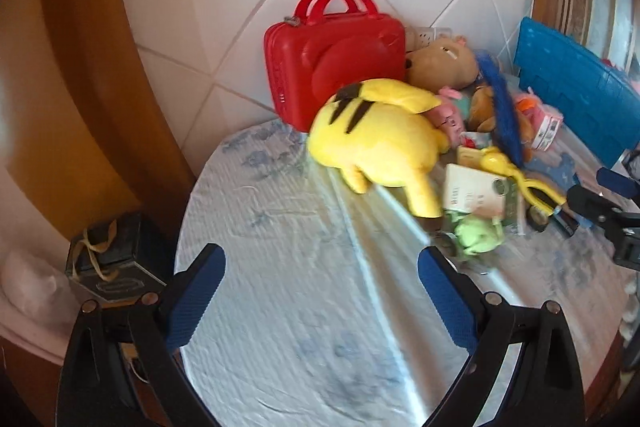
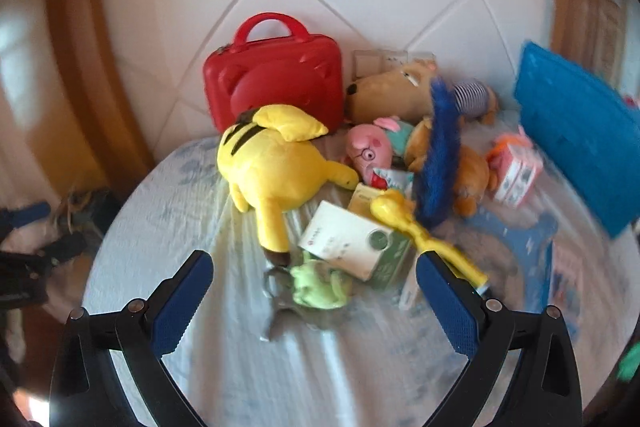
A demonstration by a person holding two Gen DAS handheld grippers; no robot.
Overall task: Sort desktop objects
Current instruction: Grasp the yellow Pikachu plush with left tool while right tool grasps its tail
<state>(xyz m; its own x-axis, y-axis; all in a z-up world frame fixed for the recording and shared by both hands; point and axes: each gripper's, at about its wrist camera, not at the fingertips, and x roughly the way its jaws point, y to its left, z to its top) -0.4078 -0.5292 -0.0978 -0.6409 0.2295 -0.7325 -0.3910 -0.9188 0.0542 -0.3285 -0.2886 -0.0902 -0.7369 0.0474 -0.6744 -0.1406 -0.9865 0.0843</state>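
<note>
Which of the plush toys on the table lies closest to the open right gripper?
The small green plush toy, lying just ahead of the right gripper; the big yellow plush and brown plush dog sit farther back.

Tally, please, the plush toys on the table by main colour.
Yellow: 1, the yellow plush
Pink: 1, the pink pig plush
Tan or brown: 2, the tan bear plush and the orange-brown plush
Green: 1, the small green plush
Total: 5
</note>
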